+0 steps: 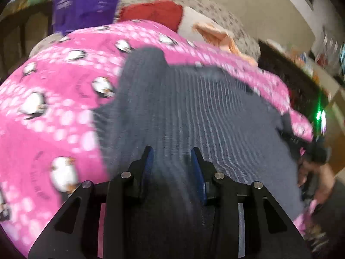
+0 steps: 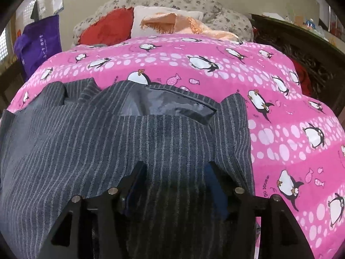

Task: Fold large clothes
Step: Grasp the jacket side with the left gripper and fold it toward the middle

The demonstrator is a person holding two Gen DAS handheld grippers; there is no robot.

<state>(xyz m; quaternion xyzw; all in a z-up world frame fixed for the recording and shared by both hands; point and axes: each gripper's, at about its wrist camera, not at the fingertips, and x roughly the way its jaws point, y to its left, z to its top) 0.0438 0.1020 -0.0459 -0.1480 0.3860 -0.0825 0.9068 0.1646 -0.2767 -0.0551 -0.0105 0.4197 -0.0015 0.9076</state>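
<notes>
A dark grey pinstriped jacket [image 2: 107, 133] lies spread on a pink penguin-print bedspread [image 2: 280, 108], its shiny lining showing near the collar. My right gripper [image 2: 175, 168] has its blue-padded fingers around a raised fold of the jacket's near edge. In the blurred left wrist view the same jacket [image 1: 194, 108] lies on the bedspread [image 1: 54, 108], and my left gripper [image 1: 172, 153] has cloth bunched between its fingers. The right gripper and hand [image 1: 312, 161] show at the jacket's right edge.
At the bed's head lie a red pillow [image 2: 107, 29], a white pillow with an orange fringed cloth [image 2: 172, 21] and a floral quilt [image 2: 183, 0]. A purple bag [image 2: 38, 43] hangs at the left. A dark carved bed frame [image 2: 301, 49] runs along the right.
</notes>
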